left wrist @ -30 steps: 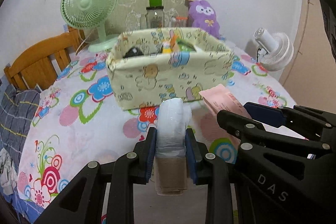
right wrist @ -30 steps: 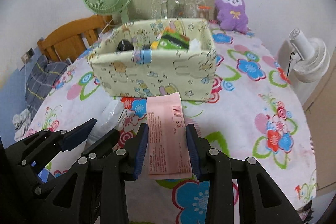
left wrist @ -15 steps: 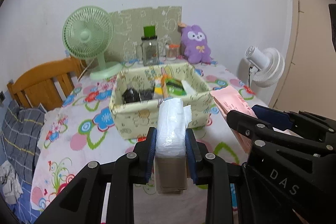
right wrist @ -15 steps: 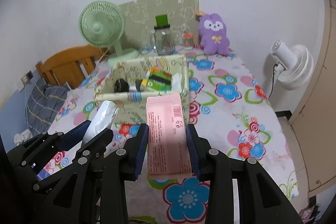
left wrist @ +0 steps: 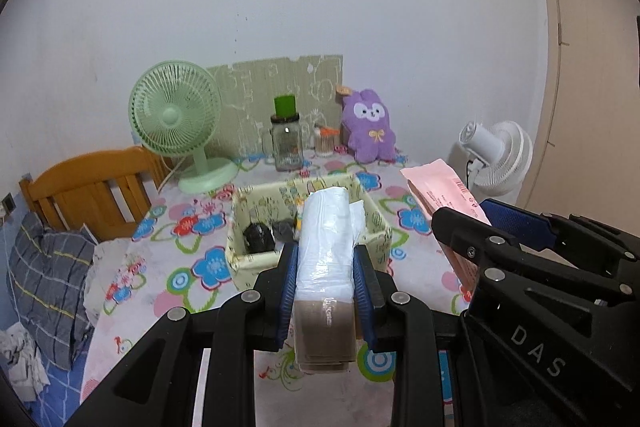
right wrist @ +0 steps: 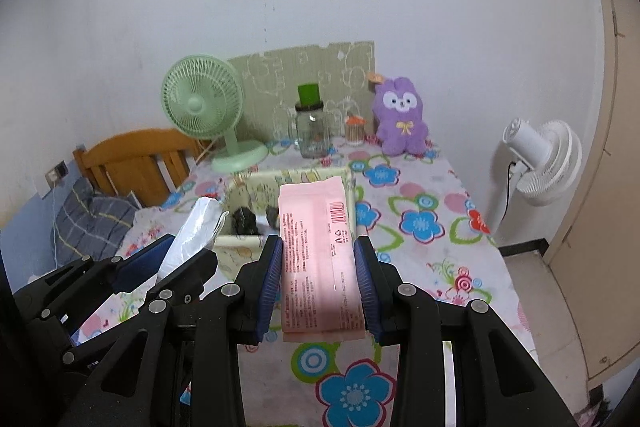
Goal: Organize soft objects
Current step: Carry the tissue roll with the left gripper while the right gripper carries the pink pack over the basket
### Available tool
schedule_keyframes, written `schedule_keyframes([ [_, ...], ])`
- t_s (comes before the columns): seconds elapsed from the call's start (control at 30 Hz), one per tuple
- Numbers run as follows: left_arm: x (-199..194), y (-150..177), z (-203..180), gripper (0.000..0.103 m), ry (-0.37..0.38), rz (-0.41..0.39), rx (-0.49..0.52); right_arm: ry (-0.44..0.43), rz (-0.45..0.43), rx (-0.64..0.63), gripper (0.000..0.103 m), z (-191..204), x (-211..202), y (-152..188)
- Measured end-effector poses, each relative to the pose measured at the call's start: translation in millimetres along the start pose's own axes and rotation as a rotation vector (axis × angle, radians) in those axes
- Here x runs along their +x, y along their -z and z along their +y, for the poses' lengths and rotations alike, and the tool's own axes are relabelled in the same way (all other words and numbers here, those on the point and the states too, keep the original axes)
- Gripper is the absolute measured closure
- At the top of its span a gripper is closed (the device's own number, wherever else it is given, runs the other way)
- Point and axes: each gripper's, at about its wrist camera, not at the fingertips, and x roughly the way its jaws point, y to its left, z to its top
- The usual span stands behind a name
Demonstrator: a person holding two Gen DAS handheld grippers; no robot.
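My left gripper (left wrist: 325, 283) is shut on a clear-wrapped white pack with a brown end (left wrist: 325, 259), held high above the table. My right gripper (right wrist: 318, 281) is shut on a flat pink packet with a barcode (right wrist: 316, 247). Each shows in the other's view: the pink packet (left wrist: 440, 191) to the right, the white pack (right wrist: 192, 231) to the left. A cream printed fabric basket (left wrist: 256, 267) stands on the floral table below and ahead of both; it holds dark soft items (left wrist: 258, 237) and other things. The basket also shows in the right wrist view (right wrist: 240, 247).
At the back of the table (right wrist: 432, 251) stand a green desk fan (left wrist: 176, 115), a glass jar with a green lid (left wrist: 286, 143), a small jar (left wrist: 324, 143) and a purple plush rabbit (left wrist: 370, 127). A white fan (right wrist: 544, 159) stands right of the table, a wooden chair (left wrist: 88, 195) left.
Both grippers have risen and pulled back from the basket with their packs still held. The basket now looks smaller and lower, and its inside shows.
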Motion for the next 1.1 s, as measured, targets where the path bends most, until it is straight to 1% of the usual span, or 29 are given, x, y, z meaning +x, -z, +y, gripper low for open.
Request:
schedule_keyframes([
  [0.23, -5.8, -10.2, 4.5, 0.076, -0.014, -0.029, -0.01, -0.001, -0.047, -0.009, 0.064, 6.2, -10.8, -13.0],
  [0.43, -2.3, -18.1, 10.4, 0.076, -0.032, -0.037, -0.021, -0.015, -0.059, -0.017, 0.063, 12.3, -7.6, -23.0],
  [0.7, 12.9, -25.8, 20.1, 0.076, -0.041, -0.03, -0.04, -0.021, -0.055, -0.005, 0.063, 13.5, 12.4, -34.6],
  [1.1, 52.9, -37.1, 26.7, 0.076, -0.052, 0.004, -0.045, -0.015, -0.023, 0.0, 0.063, 8.8, 53.5, -47.5],
])
